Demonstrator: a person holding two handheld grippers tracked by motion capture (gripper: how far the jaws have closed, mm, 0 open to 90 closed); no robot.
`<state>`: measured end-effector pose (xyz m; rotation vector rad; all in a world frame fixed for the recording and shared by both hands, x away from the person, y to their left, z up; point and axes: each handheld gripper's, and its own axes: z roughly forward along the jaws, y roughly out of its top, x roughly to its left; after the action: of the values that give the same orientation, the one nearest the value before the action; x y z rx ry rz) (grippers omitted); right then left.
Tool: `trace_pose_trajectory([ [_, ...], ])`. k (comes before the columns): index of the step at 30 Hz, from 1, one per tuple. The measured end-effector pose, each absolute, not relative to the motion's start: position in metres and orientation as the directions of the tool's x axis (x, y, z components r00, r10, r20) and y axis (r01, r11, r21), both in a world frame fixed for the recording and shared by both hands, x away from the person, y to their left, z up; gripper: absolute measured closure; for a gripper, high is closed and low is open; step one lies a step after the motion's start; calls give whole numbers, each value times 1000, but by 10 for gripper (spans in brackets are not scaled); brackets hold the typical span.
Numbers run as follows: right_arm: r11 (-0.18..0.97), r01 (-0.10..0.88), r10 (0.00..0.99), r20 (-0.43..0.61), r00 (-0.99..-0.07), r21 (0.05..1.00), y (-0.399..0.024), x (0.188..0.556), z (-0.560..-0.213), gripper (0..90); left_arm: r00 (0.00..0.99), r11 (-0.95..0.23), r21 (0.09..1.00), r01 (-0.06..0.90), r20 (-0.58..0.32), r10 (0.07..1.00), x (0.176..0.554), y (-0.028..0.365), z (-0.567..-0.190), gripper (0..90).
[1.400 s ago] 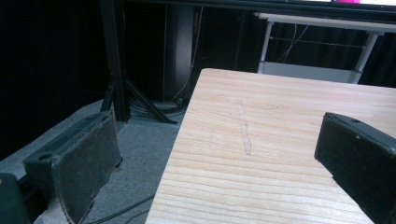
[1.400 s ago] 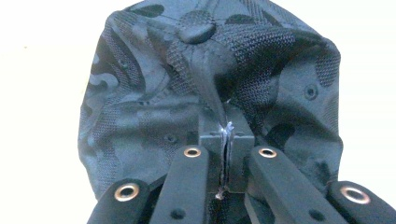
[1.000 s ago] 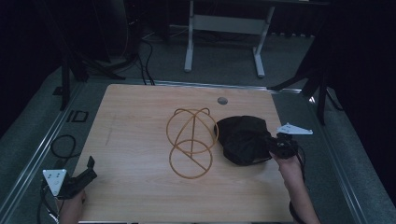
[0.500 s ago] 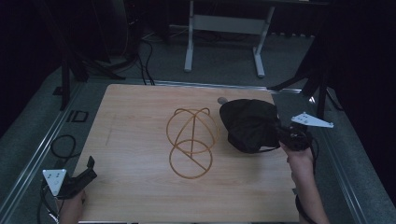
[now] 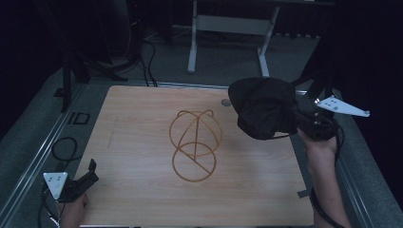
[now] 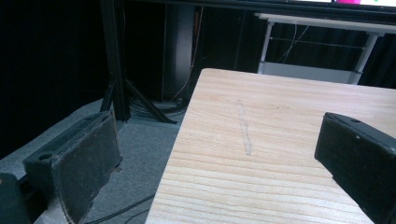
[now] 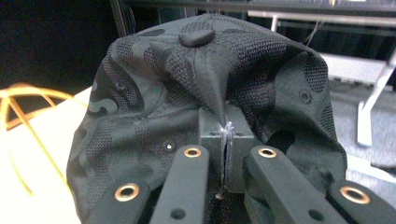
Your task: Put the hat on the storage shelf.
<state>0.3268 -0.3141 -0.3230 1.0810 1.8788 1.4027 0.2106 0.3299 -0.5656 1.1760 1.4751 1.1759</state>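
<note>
The right gripper (image 5: 298, 124) is pinching a fold of the black cap (image 5: 262, 113) between its pressed-together jaws, holding it in the air above the table's (image 5: 138, 118) far right corner, just beside the gold wire stand (image 5: 195, 142). That stand is sitting mid-table, apart from the cap. Down at the near left corner, the left gripper (image 5: 88, 174) is resting with its jaws spread wide, gripping nothing.
</note>
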Motion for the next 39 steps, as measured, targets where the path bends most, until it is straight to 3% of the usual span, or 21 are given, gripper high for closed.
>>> trace_pose_trajectory([
  [9,129,182,835,-8,-549,975,-302,315,-284,887,-157,101,985,143,-78,984,211,330,-566,5],
  [24,137,156,767,-5,-641,978,-267,308,-278,886,-159,101,984,143,-78,984,211,330,-566,5],
  [39,163,129,650,-8,-760,978,-205,300,-281,886,-156,103,985,142,-80,985,211,330,-566,5],
])
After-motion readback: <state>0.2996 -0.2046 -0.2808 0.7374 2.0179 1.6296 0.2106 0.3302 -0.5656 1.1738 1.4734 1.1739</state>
